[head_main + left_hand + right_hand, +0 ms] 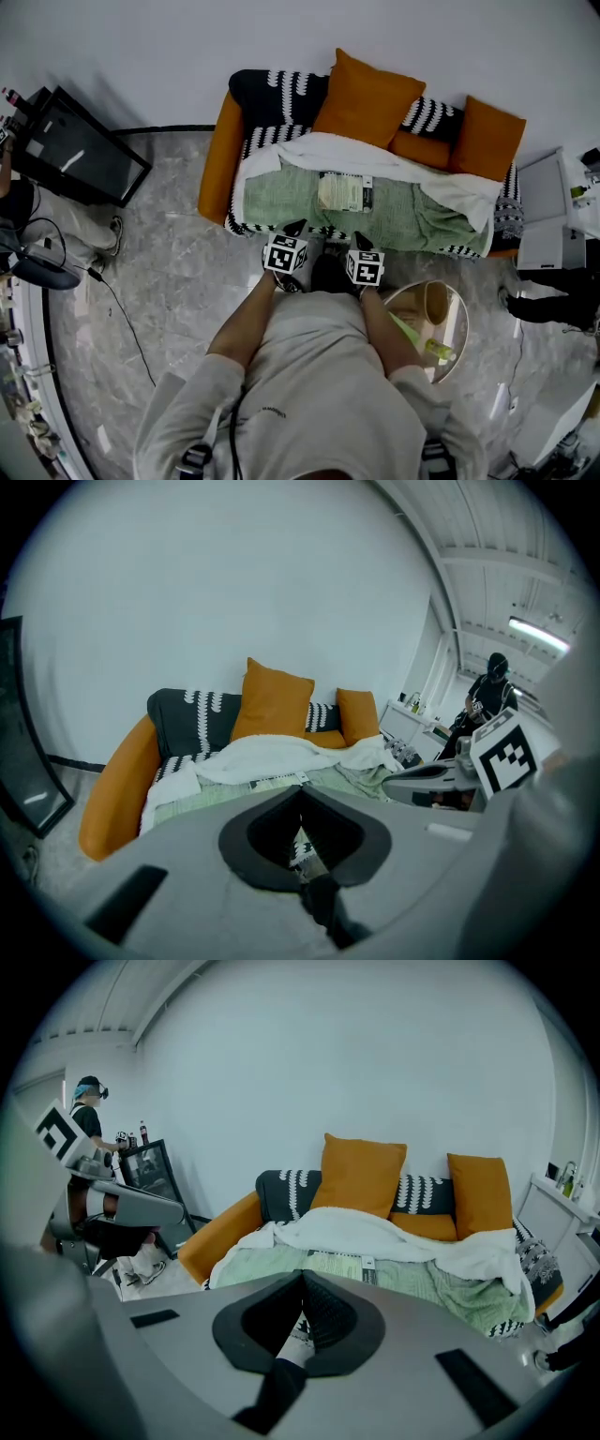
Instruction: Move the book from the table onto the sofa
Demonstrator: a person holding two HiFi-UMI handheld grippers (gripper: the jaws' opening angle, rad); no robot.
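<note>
The book (345, 192) is lying flat on the middle of the sofa (217, 155) seat, face up, a thin rectangle with a pale printed cover and a darker band along one side. It is resting on a green blanket (281, 197) whose loose, ribbed weave is giving it a soft, level bed, so it is probably sitting steadily with no need of support. A white throw (319, 148), thick and rumpled, is draping along the sofa back just behind the book, and two plump orange cushions (367, 97) are leaning against a black knitted cover (272, 89) with white zigzag rows. Both tools are hanging in front of the sofa's front edge, apart from the book. The left gripper (296, 228) is showing its jaws pressed together with nothing between them, and the right gripper (361, 239) is likewise showing its jaws pressed together and empty, with only the sofa's patterned hem visible beyond them. Held low and pointing down toward the seat, they are seemingly finished with the book, so the task is looking complete. A round, clear-topped tabletop (455, 323) is standing in front of the sofa's right end.
</note>
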